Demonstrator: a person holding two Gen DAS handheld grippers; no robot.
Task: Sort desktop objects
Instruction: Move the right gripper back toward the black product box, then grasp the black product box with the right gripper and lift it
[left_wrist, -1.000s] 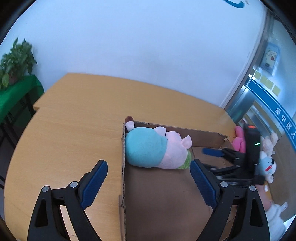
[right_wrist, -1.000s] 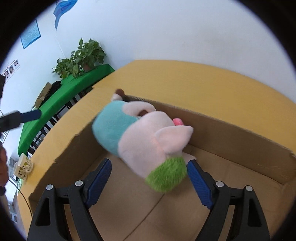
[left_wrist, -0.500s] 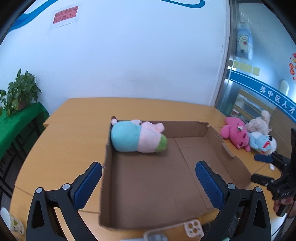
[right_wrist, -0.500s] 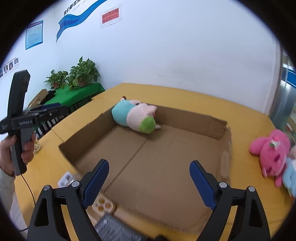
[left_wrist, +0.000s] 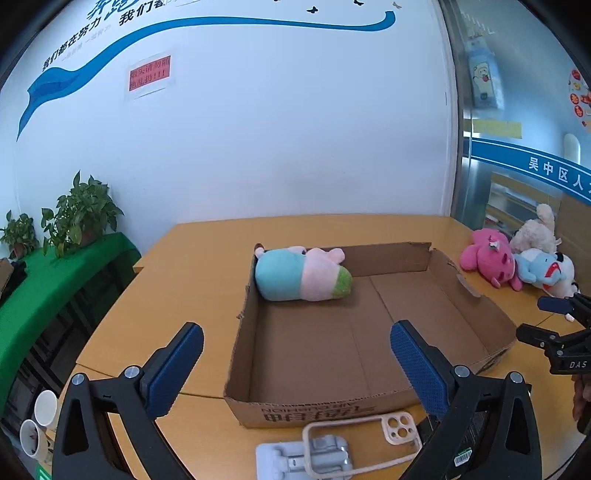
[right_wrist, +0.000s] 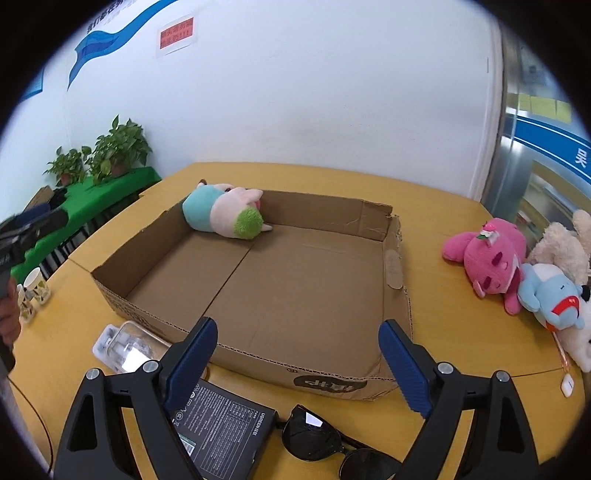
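left tool (left_wrist: 295, 363) released | right tool (right_wrist: 297, 360) released | cardboard box (right_wrist: 395, 266) ahead | sunglasses (right_wrist: 314, 437), black box (right_wrist: 225, 424) beneath

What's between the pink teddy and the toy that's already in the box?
In the right wrist view, the pink plush and the teal-and-pink plush are separated by bare tabletop, the cardboard box side wall, and empty box floor.

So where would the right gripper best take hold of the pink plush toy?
Probably across the round head of the pink plush toy, coming from above and the box side. It lies flat on the table, with the light blue plush pressed against its far side; the right gripper is open and empty.
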